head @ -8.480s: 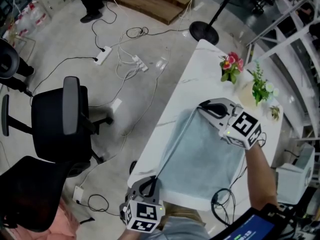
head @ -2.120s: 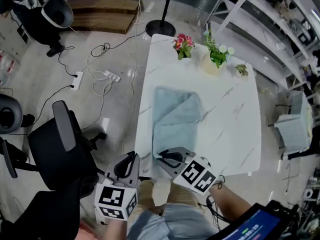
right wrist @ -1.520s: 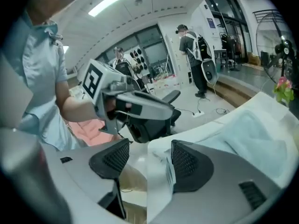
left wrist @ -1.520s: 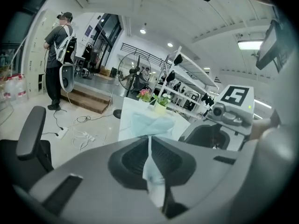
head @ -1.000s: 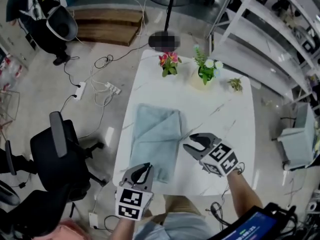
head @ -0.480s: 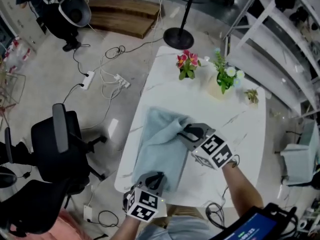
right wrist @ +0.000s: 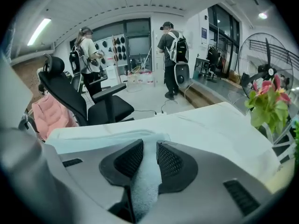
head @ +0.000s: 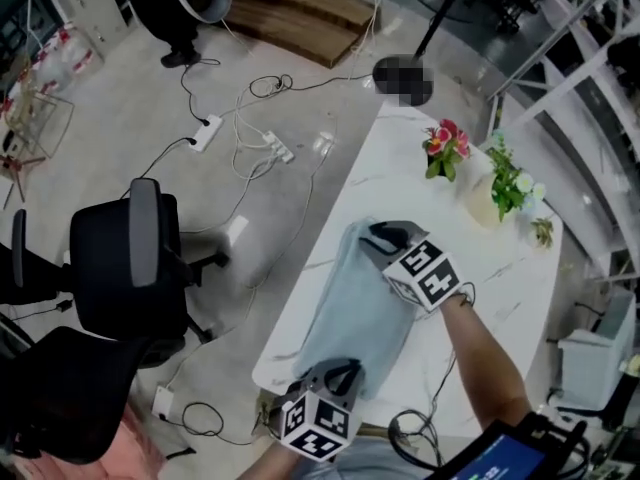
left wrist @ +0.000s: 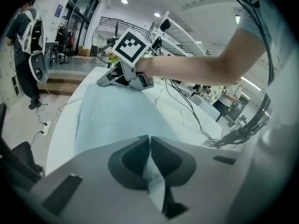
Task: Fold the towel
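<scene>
A light blue towel (head: pixel 358 308) lies as a long narrow strip along the left side of the white marble table (head: pixel 480 298). My right gripper (head: pixel 378 236) is at its far end, shut on a thick fold of cloth that fills the gap between the meshed pads (right wrist: pixel 168 160). My left gripper (head: pixel 345 370) is at the near end by the table's front edge, jaws nearly together with a thin towel edge pinched between them. In the left gripper view the towel (left wrist: pixel 117 120) stretches away to the right gripper (left wrist: pixel 122 77). In the right gripper view the towel (right wrist: pixel 93 139) lies flat just beyond the jaws.
Pink flowers (head: pixel 443 143) and a potted green plant (head: pixel 508 183) stand at the table's far end. A black office chair (head: pixel 130 258) and loose cables (head: pixel 250 118) are on the floor to the left. Two people (right wrist: pixel 170 55) stand beyond the table.
My right gripper went from open beside the towel's right edge to shut on the cloth, then carried it left and toward the far end. My left gripper sank onto the near edge.
</scene>
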